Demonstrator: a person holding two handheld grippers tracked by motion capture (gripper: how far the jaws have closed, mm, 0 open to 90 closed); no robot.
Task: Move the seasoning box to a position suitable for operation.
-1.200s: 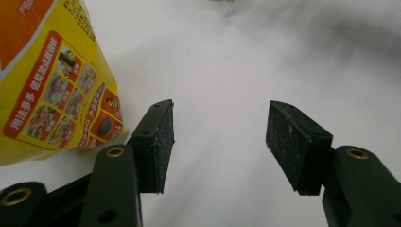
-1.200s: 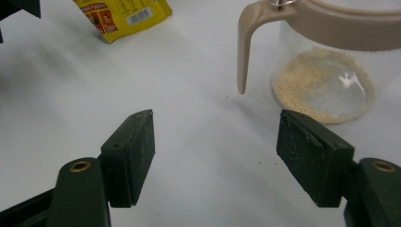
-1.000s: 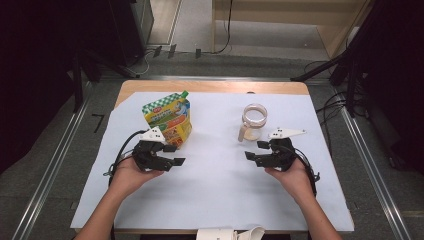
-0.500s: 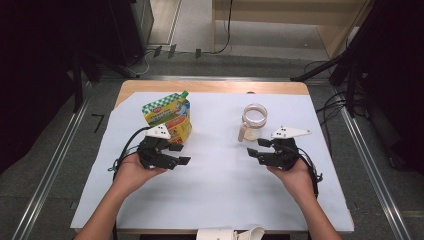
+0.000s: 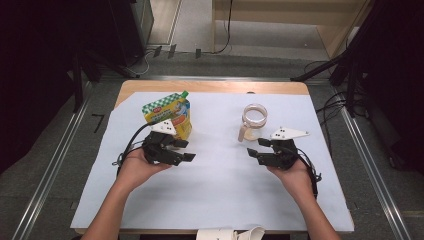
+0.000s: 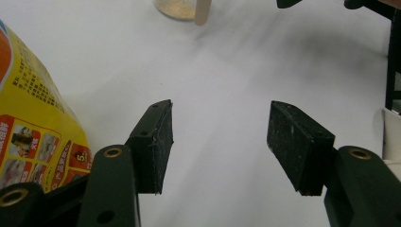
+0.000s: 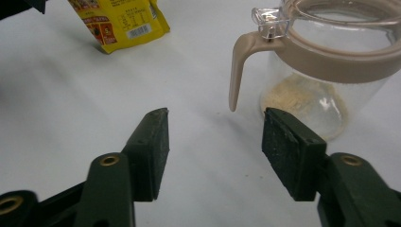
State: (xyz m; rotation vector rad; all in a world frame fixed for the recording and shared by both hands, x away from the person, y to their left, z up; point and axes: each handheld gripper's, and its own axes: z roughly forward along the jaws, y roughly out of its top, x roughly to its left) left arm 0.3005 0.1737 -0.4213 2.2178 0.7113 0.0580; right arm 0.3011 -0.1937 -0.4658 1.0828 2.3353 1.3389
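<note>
A yellow snack pouch (image 5: 167, 116) with a green top stands at the back left of the white sheet. It also sits at the left edge (image 6: 28, 123) of the left gripper view. A clear glass jar (image 5: 254, 120) with a beige rim and handle stands at the back right, with pale powder at its bottom (image 7: 302, 101). My left gripper (image 5: 186, 150) is just in front of the pouch, open and empty (image 6: 222, 111). My right gripper (image 5: 256, 147) is open in front of the jar's handle (image 7: 241, 61); its jaws (image 7: 218, 118) have just been closing a little with nothing between them.
The white sheet (image 5: 225, 200) covers a wooden table whose bare edge shows at the back. A white roll (image 5: 230, 234) lies at the near edge. Dark stands and cables surround the table on the floor.
My left hand has shifted a little to the right and risen slightly beside the pouch. The right hand has stayed put.
</note>
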